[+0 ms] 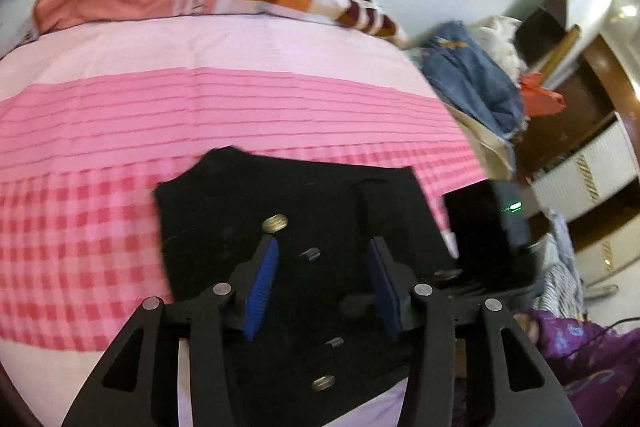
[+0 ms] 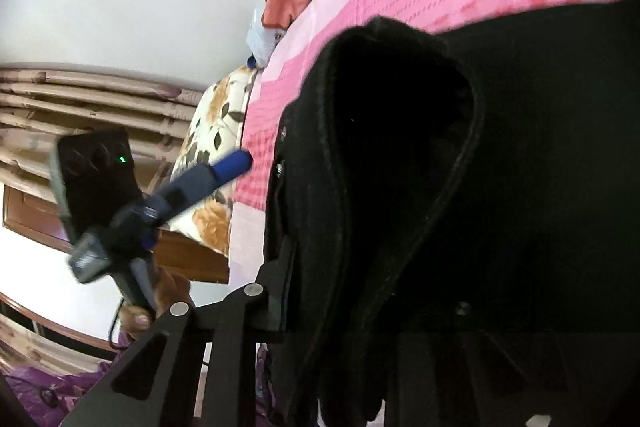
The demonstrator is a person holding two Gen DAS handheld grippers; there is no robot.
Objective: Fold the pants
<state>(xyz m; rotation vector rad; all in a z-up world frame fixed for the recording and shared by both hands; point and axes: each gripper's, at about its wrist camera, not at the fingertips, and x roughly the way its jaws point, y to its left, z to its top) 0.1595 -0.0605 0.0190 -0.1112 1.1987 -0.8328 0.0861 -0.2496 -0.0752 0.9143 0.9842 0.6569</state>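
Lying near the bed's [image 1: 120, 99] front edge, the black pants [image 1: 304, 211] look soft, limp and thick, best pinched at a hem or waistband; the left tool [image 1: 322, 247] hovers agape, the right tool [image 2: 360, 307] is buried in cloth, grip unclear.

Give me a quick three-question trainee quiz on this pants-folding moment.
1. True or false: the left gripper is open above the black pants.
2. What does the right gripper hold? A) pillow B) black pants C) jeans
3. Fill in: the pants lie on a ____ bedsheet.

Key: 1 true; 2 B; 3 pink
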